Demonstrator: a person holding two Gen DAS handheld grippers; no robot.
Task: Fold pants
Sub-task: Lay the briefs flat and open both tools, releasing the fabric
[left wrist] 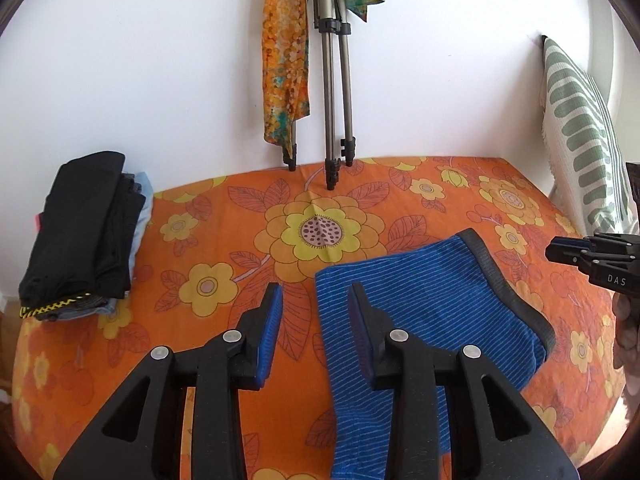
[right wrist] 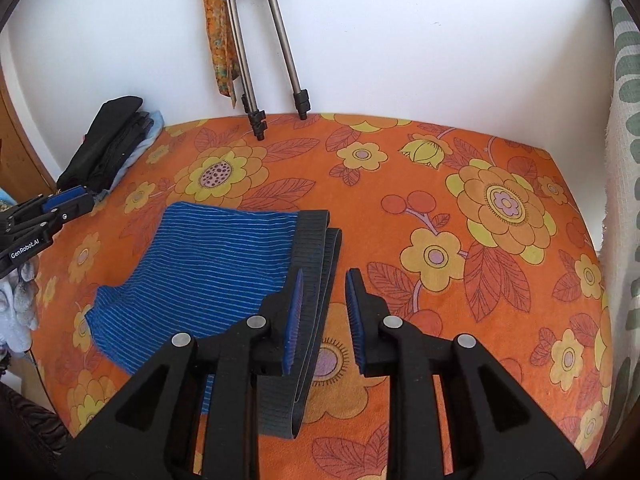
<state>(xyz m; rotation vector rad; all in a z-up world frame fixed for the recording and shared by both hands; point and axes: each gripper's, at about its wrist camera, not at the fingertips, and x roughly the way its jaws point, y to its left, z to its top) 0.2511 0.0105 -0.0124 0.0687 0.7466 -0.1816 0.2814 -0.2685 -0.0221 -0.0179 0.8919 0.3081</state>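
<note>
Blue striped pants [left wrist: 420, 312] with a dark grey waistband [left wrist: 516, 292] lie flat on the orange flowered bedcover [left wrist: 224, 232]. My left gripper [left wrist: 316, 304] is open and empty, hovering over the pants' left edge. My right gripper [right wrist: 324, 296] is open and empty, above the waistband [right wrist: 316, 248], with the blue fabric [right wrist: 208, 268] to its left. The right gripper shows at the right edge of the left wrist view [left wrist: 576, 256]. The left gripper shows at the left edge of the right wrist view [right wrist: 60, 208].
A stack of folded dark clothes [left wrist: 84, 236] sits at the bed's back left. Tripod legs [left wrist: 336, 120] and a hanging orange scarf [left wrist: 284, 64] stand against the white wall. A green-patterned pillow [left wrist: 580, 136] leans at the right.
</note>
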